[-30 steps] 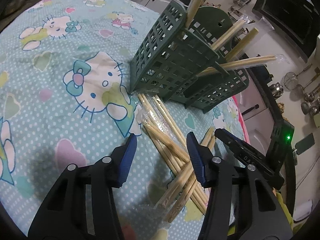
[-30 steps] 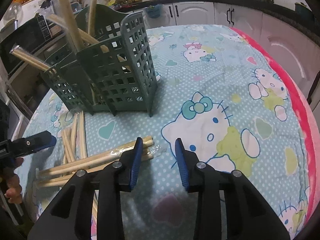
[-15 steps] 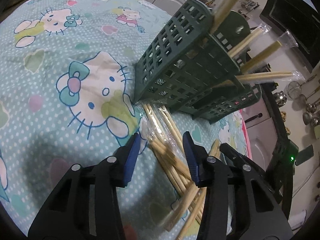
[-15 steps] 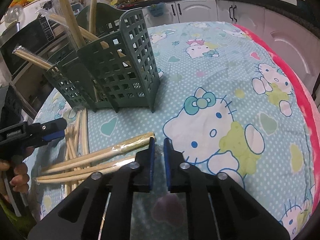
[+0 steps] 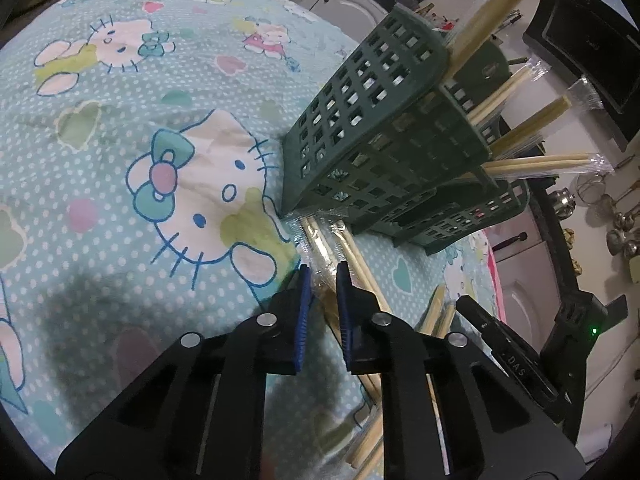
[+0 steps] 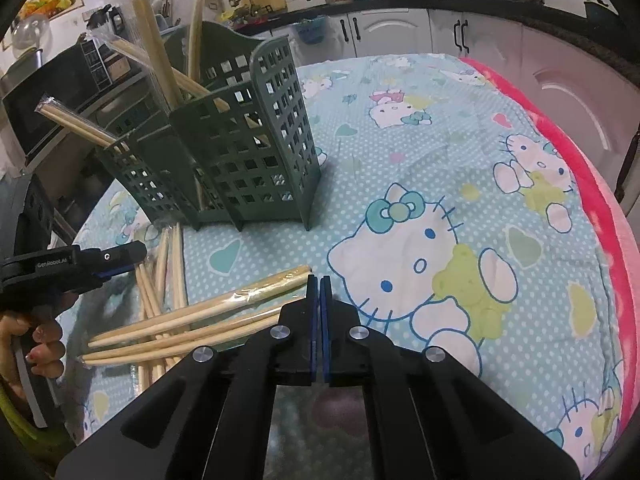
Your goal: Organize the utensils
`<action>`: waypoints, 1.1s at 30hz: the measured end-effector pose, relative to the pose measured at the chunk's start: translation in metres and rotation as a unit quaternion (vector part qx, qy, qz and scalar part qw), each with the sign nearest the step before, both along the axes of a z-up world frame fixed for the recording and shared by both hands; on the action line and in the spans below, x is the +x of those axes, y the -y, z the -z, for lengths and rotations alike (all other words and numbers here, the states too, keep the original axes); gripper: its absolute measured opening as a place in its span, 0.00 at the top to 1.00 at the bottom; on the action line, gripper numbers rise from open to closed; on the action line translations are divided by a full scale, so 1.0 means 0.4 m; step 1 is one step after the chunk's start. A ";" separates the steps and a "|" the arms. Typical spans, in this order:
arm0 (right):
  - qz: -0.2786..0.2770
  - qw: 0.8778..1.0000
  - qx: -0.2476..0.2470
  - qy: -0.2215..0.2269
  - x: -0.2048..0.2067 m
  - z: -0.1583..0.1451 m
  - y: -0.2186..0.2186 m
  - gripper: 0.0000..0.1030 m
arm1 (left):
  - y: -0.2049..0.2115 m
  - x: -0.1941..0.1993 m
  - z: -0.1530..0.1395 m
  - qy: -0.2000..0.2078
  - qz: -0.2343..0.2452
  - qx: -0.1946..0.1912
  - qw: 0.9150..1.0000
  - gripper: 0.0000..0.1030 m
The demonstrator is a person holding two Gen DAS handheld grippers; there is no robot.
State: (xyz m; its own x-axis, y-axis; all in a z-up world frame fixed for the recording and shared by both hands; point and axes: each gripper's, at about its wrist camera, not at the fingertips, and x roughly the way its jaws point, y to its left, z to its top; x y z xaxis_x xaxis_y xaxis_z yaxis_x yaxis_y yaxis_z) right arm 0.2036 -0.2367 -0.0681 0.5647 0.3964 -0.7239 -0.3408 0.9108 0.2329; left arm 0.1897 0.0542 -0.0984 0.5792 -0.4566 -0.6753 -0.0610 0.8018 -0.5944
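Left wrist view: we see our left gripper clenched around a cellophane-wrapped pair of pale wooden chopsticks, jaws narrowed onto the wrapper near its end, which lies on the teal Hello Kitty cloth just beside the dark green lattice plastic utensil caddy. More wrapped pairs stand in the caddy. Right wrist view: we see our right gripper pinched nearly closed; whether it holds a wrapper edge we cannot tell. Loose chopstick pairs lie crossed left of it. We judge them light, stiff, with slippery film; better to grip mid-shaft on the wood.
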 end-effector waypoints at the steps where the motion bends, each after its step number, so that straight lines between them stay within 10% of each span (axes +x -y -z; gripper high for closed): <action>1: 0.000 1.000 0.002 0.002 -0.002 -0.004 0.000 0.98 | -0.003 -0.005 -0.006 0.005 0.000 0.000 1.000 0.93; 33: -0.058 0.992 0.028 0.108 -0.126 -0.228 -0.102 0.99 | -0.024 -0.124 -0.208 0.120 0.011 0.012 0.993 0.98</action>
